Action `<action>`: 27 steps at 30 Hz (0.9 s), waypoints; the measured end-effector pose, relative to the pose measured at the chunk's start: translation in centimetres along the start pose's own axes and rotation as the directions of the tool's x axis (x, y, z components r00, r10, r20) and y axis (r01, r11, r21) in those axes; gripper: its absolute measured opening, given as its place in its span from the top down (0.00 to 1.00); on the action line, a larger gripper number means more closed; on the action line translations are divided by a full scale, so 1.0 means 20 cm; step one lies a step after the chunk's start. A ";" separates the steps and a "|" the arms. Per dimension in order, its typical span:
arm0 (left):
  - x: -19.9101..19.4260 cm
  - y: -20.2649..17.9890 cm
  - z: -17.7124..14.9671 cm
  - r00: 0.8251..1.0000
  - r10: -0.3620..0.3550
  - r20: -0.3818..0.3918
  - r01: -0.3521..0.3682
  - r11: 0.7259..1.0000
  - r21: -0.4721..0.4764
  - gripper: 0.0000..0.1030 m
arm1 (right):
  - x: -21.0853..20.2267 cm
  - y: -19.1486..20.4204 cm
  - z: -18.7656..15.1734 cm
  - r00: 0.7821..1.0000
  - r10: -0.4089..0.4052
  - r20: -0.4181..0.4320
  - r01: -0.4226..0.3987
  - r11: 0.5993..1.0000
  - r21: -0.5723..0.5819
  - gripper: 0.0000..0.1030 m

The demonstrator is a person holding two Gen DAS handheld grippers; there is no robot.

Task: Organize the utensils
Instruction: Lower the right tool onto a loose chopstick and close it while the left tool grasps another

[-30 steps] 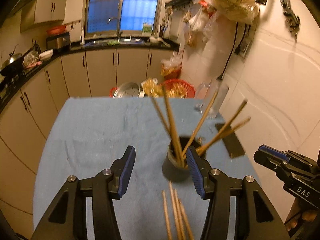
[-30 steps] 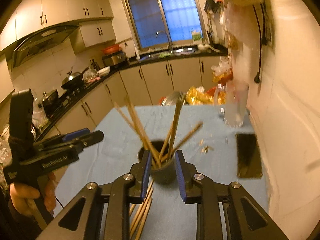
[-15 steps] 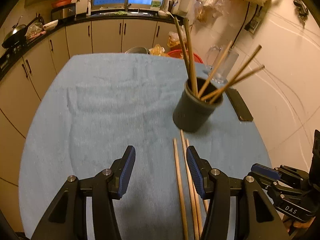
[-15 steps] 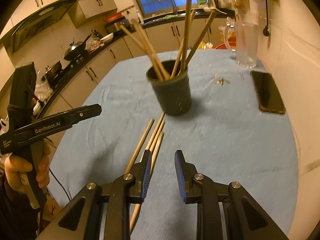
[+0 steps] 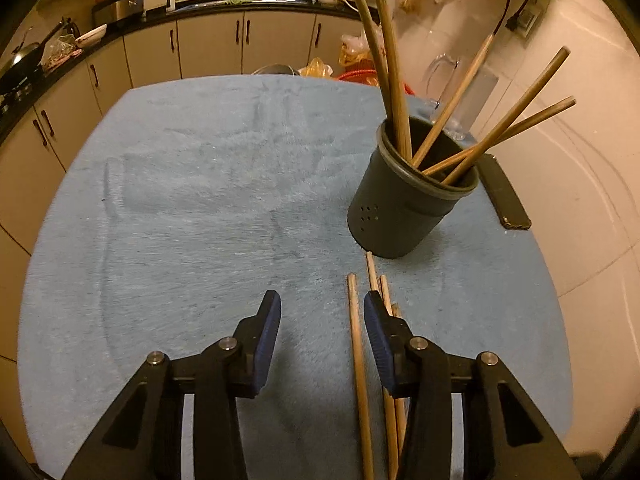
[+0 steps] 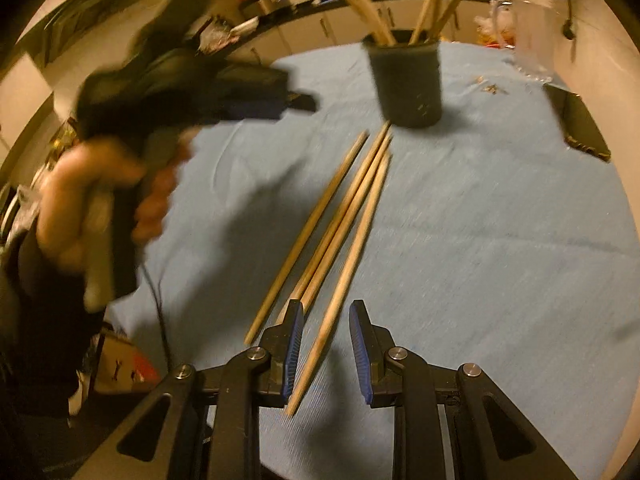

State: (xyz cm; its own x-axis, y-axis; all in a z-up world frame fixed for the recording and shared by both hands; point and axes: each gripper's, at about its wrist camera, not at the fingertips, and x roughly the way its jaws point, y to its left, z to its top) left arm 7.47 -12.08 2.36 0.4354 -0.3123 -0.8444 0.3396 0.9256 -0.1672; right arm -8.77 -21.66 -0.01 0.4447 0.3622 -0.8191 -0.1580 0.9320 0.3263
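Observation:
A dark round holder stands on the blue cloth with several wooden chopsticks leaning in it; it also shows in the right wrist view. Several loose chopsticks lie side by side on the cloth in front of it, also in the left wrist view. My left gripper is open and empty, low over the cloth just left of the loose chopsticks. My right gripper is open, with the near end of one loose chopstick between its jaws. The left gripper appears blurred in the right wrist view.
A black phone lies on the cloth right of the holder. A clear glass jug stands behind it near the white wall. Kitchen cabinets and a counter run behind and to the left of the cloth-covered table.
Both grippers have pulled back from the holder and dropped lower toward the loose chopsticks. The right gripper now straddles one chopstick's near end. The left gripper has shifted in the right view.

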 end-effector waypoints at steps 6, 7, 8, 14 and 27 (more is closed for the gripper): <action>0.09 0.00 0.04 0.999 0.023 -0.025 -0.023 1.000 -0.012 0.57 | 0.01 0.01 -0.04 1.000 -0.004 -0.011 0.004 1.000 -0.003 0.74; 0.12 0.01 0.05 0.999 0.031 -0.035 -0.032 0.999 -0.019 0.58 | 0.01 -0.01 -0.03 1.000 -0.012 -0.001 0.012 1.000 0.003 0.74; 0.14 0.01 0.06 0.998 0.036 -0.043 -0.037 0.999 -0.022 0.62 | 0.01 -0.03 0.00 1.000 -0.019 0.008 0.019 1.000 0.010 0.74; 0.30 0.02 0.10 0.994 0.027 -0.109 -0.032 0.998 -0.048 0.67 | 0.09 -0.15 0.23 0.999 -0.026 0.021 0.024 0.997 0.072 0.74; 0.40 -0.02 0.21 0.993 0.032 -0.116 -0.032 0.999 -0.001 0.67 | 0.33 -0.22 0.52 0.994 -0.110 0.014 0.110 0.992 0.055 0.75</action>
State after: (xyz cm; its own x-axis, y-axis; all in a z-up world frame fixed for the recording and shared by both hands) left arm 14.27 -15.84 -2.17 0.3464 -0.2554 -0.9026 0.3244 0.9355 -0.1402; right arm 4.12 -23.58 -1.97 0.4716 0.2568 -0.8436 -0.0595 0.9637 0.2602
